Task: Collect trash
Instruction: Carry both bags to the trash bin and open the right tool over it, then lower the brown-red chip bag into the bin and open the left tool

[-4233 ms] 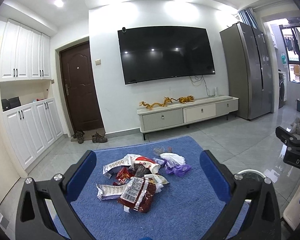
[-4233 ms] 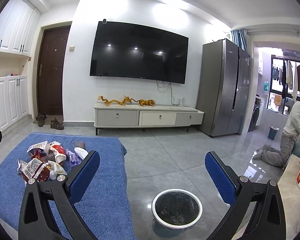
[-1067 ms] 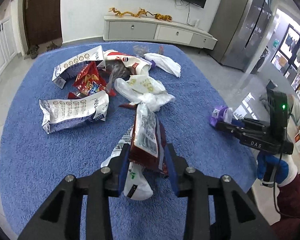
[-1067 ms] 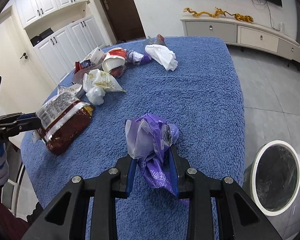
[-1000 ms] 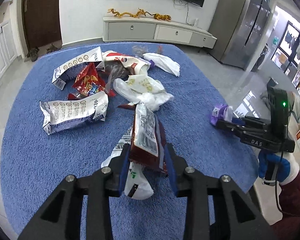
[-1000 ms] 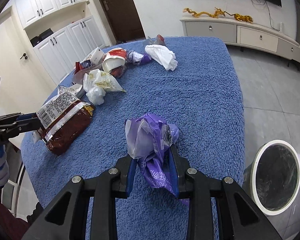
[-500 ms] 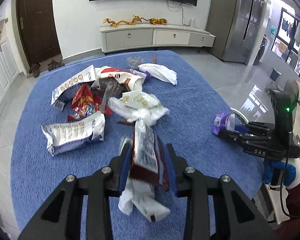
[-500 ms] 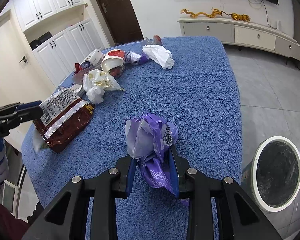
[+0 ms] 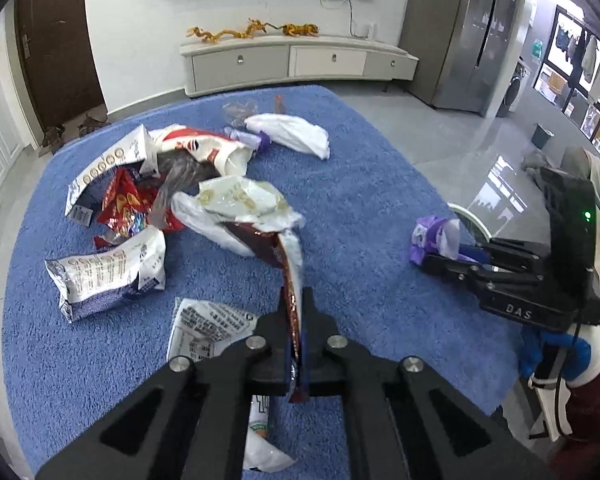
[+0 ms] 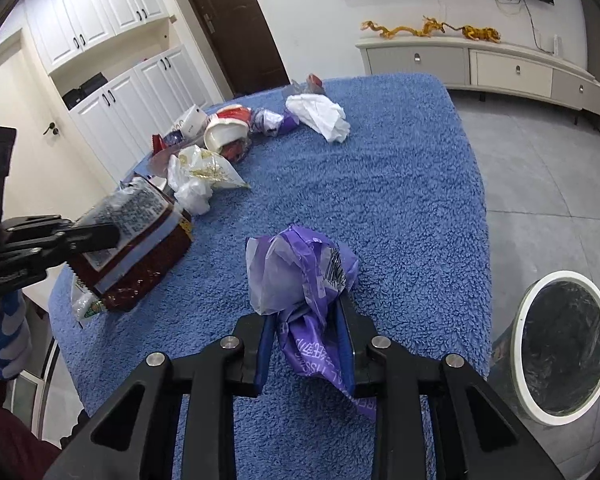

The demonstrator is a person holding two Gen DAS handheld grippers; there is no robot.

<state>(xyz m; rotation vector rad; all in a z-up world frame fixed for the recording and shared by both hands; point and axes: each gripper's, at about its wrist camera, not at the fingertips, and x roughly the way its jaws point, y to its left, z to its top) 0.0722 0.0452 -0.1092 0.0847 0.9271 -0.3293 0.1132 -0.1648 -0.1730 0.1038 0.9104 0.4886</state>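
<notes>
My left gripper (image 9: 296,320) is shut on a dark red snack packet (image 9: 290,276), held edge-on above the blue rug (image 9: 360,184); the packet also shows in the right wrist view (image 10: 140,248). My right gripper (image 10: 306,320) is shut on a crumpled purple wrapper (image 10: 300,276), held above the rug's right part; it also shows in the left wrist view (image 9: 434,236). A white-rimmed trash bin (image 10: 562,352) stands on the floor to the right of the rug. More trash lies on the rug: a silver packet (image 9: 108,268), a white bag (image 9: 240,204), a red chip bag (image 9: 126,204), white tissue (image 9: 292,132).
A flat white label wrapper (image 9: 208,328) lies just under the left gripper. A TV cabinet (image 9: 296,60) stands against the far wall, a fridge (image 9: 472,36) at the right, a brown door (image 9: 56,48) at the left. Grey tiled floor (image 10: 540,168) surrounds the rug.
The left gripper has risen and turned, so the red packet now stands edge-on and the white label wrapper lies uncovered below it. The right gripper has stayed almost still with the purple wrapper.
</notes>
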